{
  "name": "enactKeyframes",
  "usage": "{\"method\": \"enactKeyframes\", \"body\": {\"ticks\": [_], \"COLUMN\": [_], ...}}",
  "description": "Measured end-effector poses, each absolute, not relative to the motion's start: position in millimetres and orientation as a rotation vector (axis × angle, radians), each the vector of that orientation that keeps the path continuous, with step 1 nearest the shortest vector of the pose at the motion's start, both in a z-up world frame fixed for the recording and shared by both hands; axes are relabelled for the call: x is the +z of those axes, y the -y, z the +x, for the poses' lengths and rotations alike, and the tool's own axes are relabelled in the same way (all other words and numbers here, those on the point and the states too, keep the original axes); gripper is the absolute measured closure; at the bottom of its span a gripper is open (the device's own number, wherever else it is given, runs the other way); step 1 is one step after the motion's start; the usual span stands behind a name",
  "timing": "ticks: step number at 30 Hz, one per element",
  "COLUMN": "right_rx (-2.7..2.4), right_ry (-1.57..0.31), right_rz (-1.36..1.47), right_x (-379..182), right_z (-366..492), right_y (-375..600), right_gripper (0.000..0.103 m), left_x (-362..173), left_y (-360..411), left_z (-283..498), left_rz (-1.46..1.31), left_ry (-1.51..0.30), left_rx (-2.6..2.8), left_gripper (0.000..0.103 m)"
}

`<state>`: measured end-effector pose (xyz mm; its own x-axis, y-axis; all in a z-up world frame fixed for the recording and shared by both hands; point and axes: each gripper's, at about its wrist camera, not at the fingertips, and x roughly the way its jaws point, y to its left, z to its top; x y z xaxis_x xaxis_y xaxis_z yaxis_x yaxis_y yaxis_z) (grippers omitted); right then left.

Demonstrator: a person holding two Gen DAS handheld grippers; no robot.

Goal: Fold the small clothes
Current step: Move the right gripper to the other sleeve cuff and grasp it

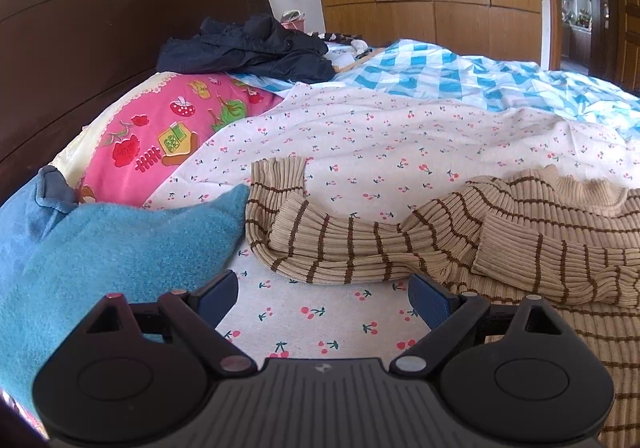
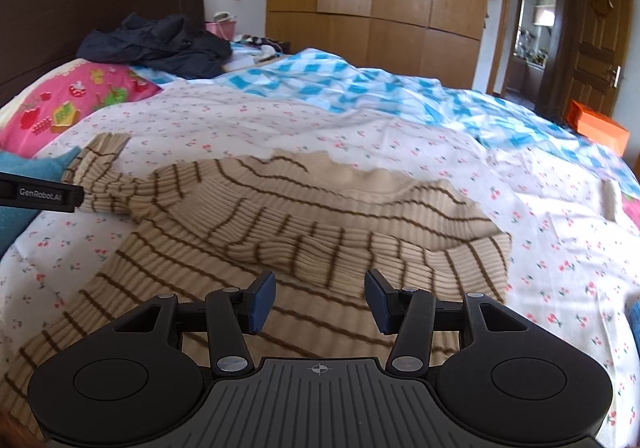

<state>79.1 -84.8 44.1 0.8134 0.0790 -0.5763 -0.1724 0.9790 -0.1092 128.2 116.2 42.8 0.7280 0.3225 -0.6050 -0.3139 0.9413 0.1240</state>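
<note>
Nearest, left gripper (image 1: 323, 298) jaws wide apart and empty over the cherry-print sheet (image 1: 320, 312), right gripper (image 2: 320, 302) half open, empty above the striped beige sweater (image 2: 280, 215) lying flat, sleeves folded inward, pink pillow (image 1: 160, 135) beyond.

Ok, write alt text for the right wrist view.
A beige brown-striped sweater lies partly folded on a cherry-print sheet, beneath the open, empty right gripper. Behind it sits a dark jacket near the headboard.
</note>
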Motion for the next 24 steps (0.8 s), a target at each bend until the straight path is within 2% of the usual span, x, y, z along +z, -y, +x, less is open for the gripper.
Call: {"method": "enactKeyframes", "body": {"ticks": [16,24], "right_rx": [0.213,0.244], "right_ry": [-0.613,-0.618], "right_rz": [-0.251,-0.281], "right_x": [47.3,48.2], "right_z": [89.5,96.2], "right_y": [31.6,13.7], "right_gripper": [0.053,0.053], "left_x": [41.0,29.8], "left_y": [-111.8,-130.1], "left_z": [125.1,133.4], "left_rz": [0.088,-0.014], "left_ry": [-0.620,-0.695], "left_rx": [0.380,0.364], "left_gripper": [0.006,0.006]}}
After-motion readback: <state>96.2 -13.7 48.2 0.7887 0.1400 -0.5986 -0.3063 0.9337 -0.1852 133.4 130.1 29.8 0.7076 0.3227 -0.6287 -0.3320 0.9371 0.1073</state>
